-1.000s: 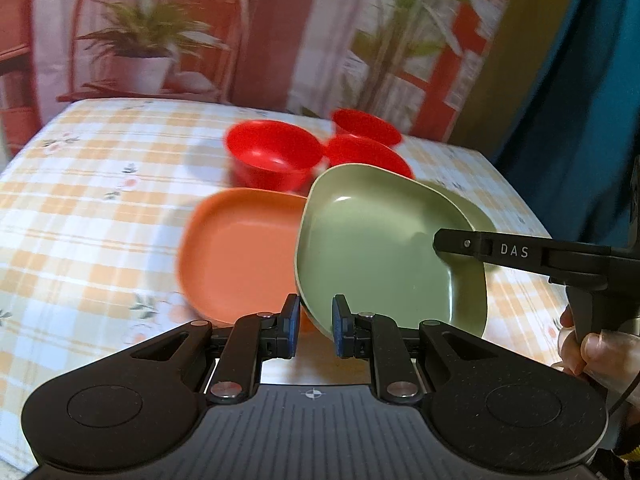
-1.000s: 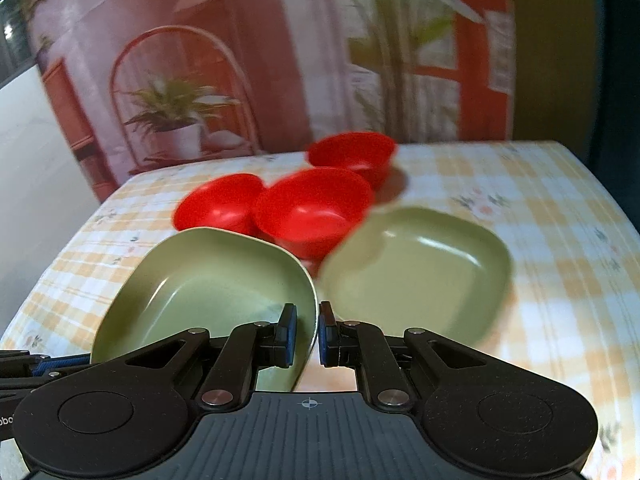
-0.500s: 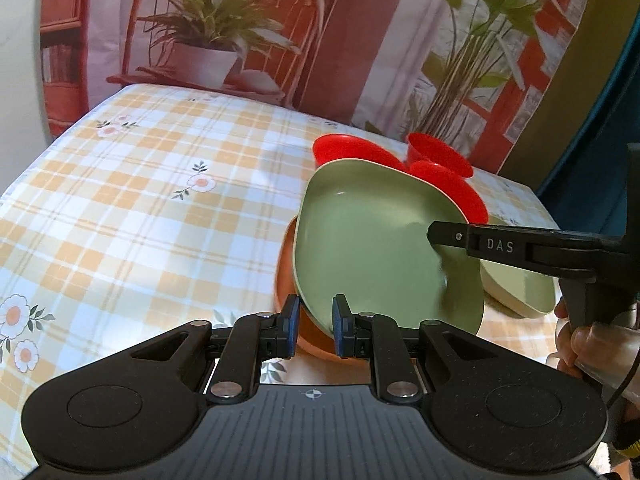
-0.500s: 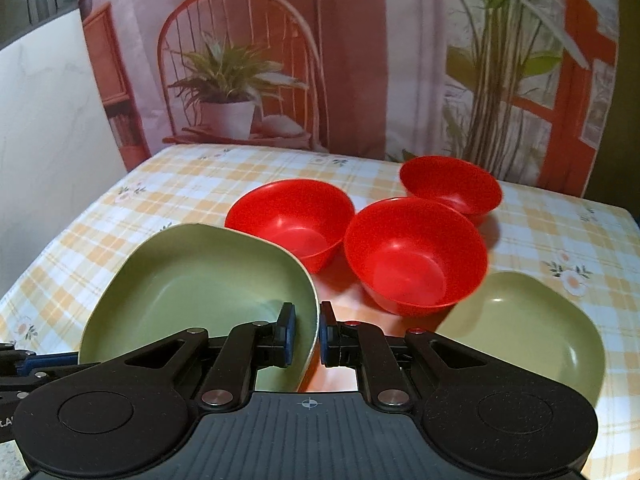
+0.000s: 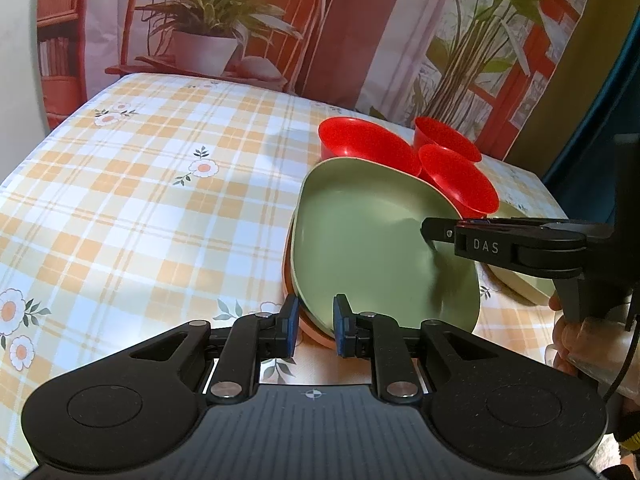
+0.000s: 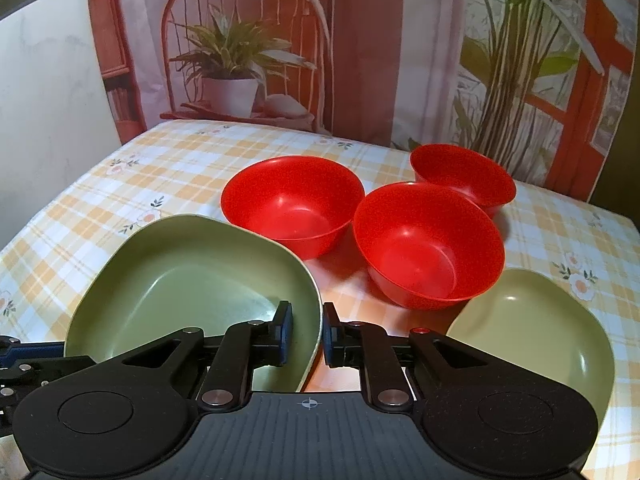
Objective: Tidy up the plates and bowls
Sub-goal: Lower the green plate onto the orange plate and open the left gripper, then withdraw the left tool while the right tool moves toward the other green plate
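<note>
A green plate (image 5: 360, 252) lies on top of an orange plate (image 5: 316, 334), of which only the near rim shows. My left gripper (image 5: 314, 330) is shut on the near rims of both plates. My right gripper (image 6: 307, 332) is shut on the green plate's right rim (image 6: 200, 280); its fingers (image 5: 436, 232) show in the left wrist view. Three red bowls (image 6: 292, 204) (image 6: 428, 244) (image 6: 464, 176) stand behind the plates. A second green plate (image 6: 532, 328) lies on the table at the right.
The table carries a yellow checked floral cloth (image 5: 140, 200). A printed backdrop (image 6: 248, 60) with a chair and plants hangs behind the far edge. A white wall (image 6: 44, 80) stands at the left.
The held green plate has come down onto the orange plate, which is now nearly covered. Both grippers keep their grip. The views have swung left across the table.
</note>
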### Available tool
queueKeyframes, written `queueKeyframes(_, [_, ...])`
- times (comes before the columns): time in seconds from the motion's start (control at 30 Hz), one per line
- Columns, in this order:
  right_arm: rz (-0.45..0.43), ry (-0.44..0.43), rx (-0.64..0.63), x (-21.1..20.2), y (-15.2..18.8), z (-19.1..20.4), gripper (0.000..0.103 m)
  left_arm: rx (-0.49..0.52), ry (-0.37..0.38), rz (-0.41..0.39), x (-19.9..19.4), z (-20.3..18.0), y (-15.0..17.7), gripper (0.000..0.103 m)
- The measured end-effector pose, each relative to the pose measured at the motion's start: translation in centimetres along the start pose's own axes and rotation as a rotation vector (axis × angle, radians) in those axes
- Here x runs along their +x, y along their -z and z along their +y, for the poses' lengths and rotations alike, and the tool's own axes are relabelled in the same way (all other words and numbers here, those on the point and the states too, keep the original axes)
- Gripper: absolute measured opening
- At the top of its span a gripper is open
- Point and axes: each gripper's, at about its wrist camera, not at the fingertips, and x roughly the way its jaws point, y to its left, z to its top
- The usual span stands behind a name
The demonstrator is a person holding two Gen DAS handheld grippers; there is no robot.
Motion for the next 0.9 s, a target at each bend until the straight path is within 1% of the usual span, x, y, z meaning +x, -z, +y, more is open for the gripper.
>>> queueKeyframes(0.33, [-0.012, 0.023, -0.056, 0.1, 0.1, 0.8, 0.019, -0.005, -0.006, 0.004, 0.1, 0.1, -0.1, 0.02])
queueKeyframes(0.4, [-0.017, 0.029, -0.064, 0.0, 0.1, 0.9, 0.019, -0.008, -0.003, 0.0, 0.0, 0.2, -0.2, 0.022])
queueKeyframes(0.63, [-0.016, 0.035, -0.066, 0.0, 0.1, 0.9, 0.019, -0.005, -0.009, -0.002, 0.1, 0.1, -0.2, 0.022])
queueKeyframes(0.73, [-0.012, 0.034, -0.058, -0.1, 0.3, 0.7, 0.019, -0.013, -0.024, -0.016, -0.1, 0.3, -0.3, 0.022])
queueKeyframes(0.9, [-0.006, 0.035, -0.047, -0.1, 0.7, 0.7, 0.021, -0.038, -0.056, -0.078, -1.1, 1.0, -1.0, 0.022])
